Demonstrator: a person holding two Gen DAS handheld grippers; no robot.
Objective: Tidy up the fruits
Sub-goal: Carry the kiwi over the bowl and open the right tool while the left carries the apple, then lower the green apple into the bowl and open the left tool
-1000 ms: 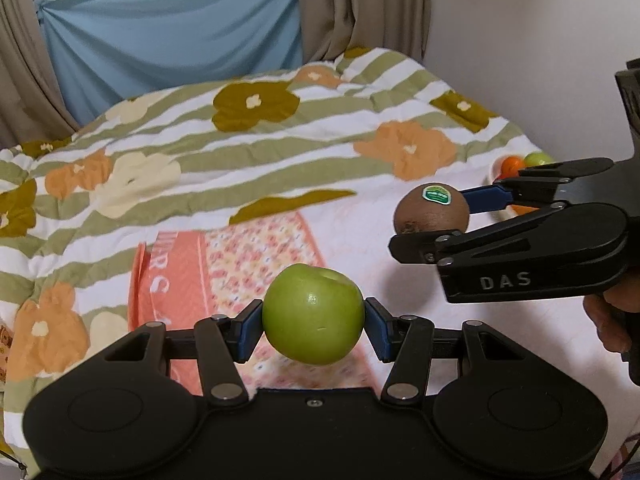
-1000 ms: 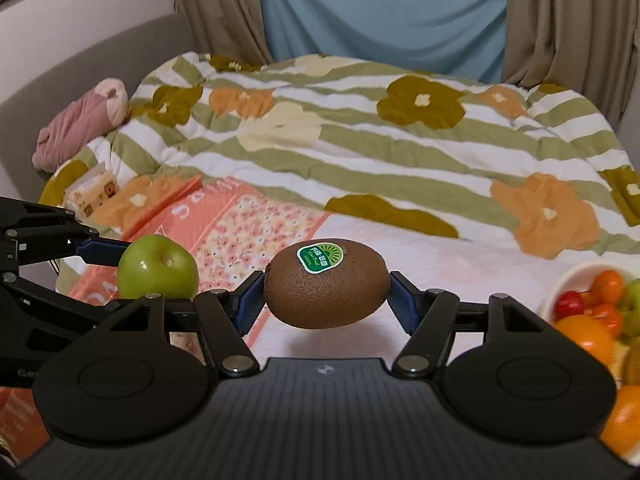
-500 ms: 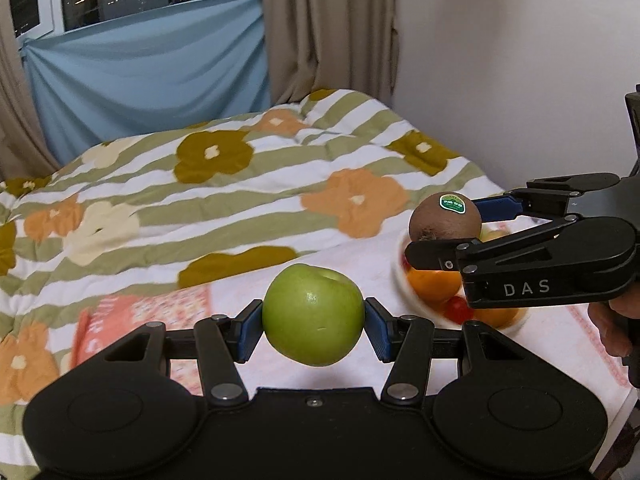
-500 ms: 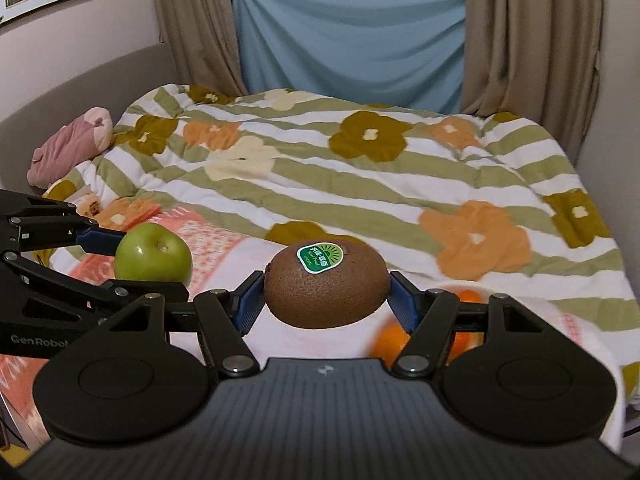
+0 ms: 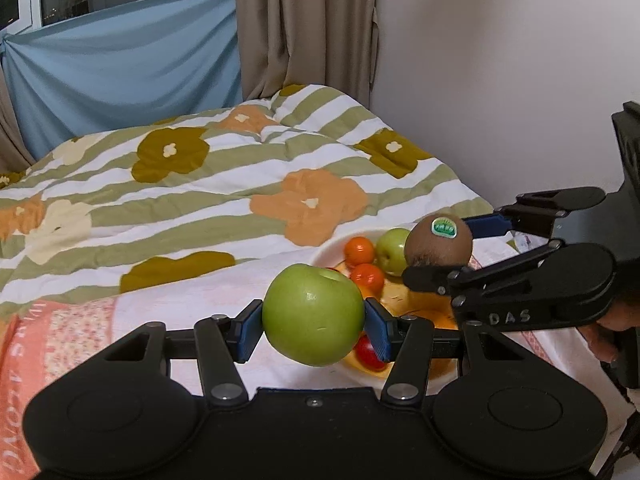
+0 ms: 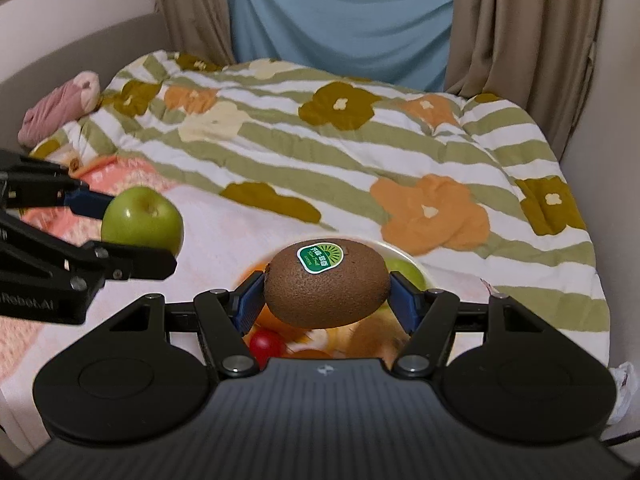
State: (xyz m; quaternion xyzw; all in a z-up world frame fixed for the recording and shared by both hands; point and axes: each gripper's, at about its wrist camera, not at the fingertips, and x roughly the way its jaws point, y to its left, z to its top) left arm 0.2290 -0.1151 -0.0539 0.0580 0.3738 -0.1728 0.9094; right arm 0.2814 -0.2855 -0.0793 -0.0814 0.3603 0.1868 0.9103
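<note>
Left claw [image 5: 314, 330] clamps a smooth, firm green apple [image 5: 314, 314] at its widest middle, while right claw [image 6: 326, 300] pinches a soft, bruisable brown kiwi [image 6: 326, 283] endwise.

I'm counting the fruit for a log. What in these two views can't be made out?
- Bowl contents: left wrist view, partly hidden by the green apple and right gripper; no full count.
- Same bowl, right wrist view: kiwi covers it, fruit below is blurred.
- Kiwi sticker text: too small.
</note>
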